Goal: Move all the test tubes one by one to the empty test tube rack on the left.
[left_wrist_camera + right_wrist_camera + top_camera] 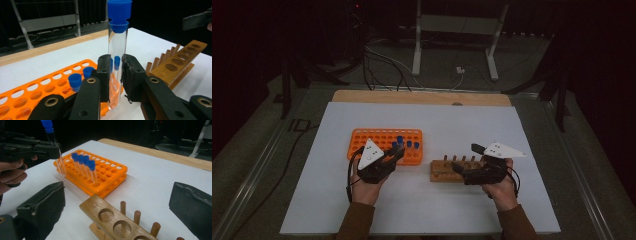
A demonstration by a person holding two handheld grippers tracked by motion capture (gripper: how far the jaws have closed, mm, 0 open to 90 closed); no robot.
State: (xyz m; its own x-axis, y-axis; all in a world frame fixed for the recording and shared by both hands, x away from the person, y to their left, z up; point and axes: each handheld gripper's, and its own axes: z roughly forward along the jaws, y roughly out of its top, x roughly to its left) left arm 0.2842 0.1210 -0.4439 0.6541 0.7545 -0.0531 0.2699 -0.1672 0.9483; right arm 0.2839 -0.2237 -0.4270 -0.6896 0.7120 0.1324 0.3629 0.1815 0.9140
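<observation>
Left gripper view: left gripper (116, 75) clamps an upright blue-capped tube (117, 57) over the orange rack's (37, 87) near edge; wooden rack (180, 62) close right. Right gripper (117, 205) gapes wide, holding nothing.

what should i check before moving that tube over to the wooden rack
1. Left gripper shut on the tube: ok.
2. Blue cap seated on the tube: ok.
3. Tube upright in the grip: ok.
4. Tube bottom lifted free of the orange rack: cannot tell.
5. Wooden rack holes free: ok for those in the right gripper view.
6. Right gripper open, holding nothing, beside the wooden rack: ok.
</observation>
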